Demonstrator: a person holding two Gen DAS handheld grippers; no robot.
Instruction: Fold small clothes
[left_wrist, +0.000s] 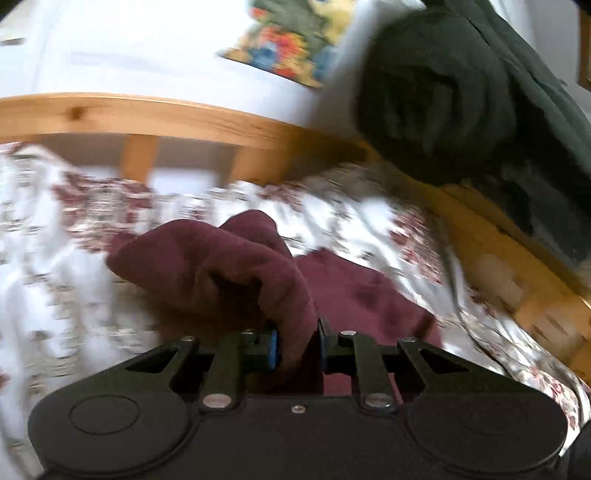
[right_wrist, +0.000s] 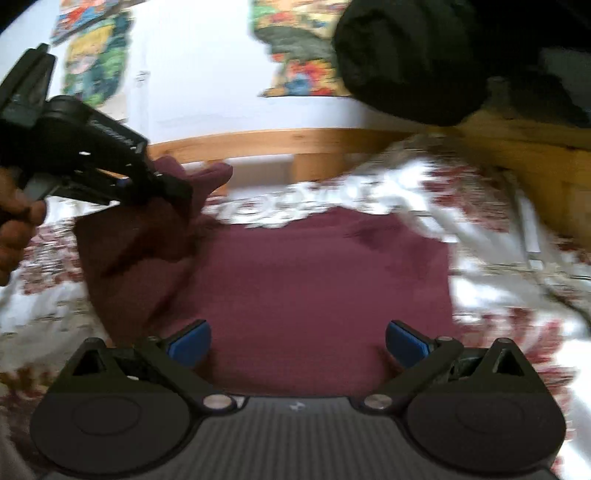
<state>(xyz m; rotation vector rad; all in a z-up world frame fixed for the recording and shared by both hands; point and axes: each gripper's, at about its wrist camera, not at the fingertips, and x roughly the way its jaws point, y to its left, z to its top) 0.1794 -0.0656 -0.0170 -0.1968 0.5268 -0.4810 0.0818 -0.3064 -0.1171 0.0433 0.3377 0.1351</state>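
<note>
A maroon garment is spread on a bed covered by a white bedspread with a red floral print. Most of the garment lies flat in the middle of the bedspread, while its left edge is lifted off the bed.

The lifted edge is gripped by the left gripper: in the left wrist view its 2 blue pads are seen drawn close together with a bunched fold of the maroon cloth clamped between them. In the right wrist view the same gripper is seen at the upper left, held in a hand, with the cloth hanging from its tip down to the flat part.

The right gripper is held low over the near edge of the flat part of the garment. Its jaws are spread wide, and nothing is held between the 2 blue pads.

A wooden bed frame is seen beyond the bedspread. A dark garment is draped over the frame at the upper right. Colourful posters are seen on the pale wall behind. Both views are blurred.
</note>
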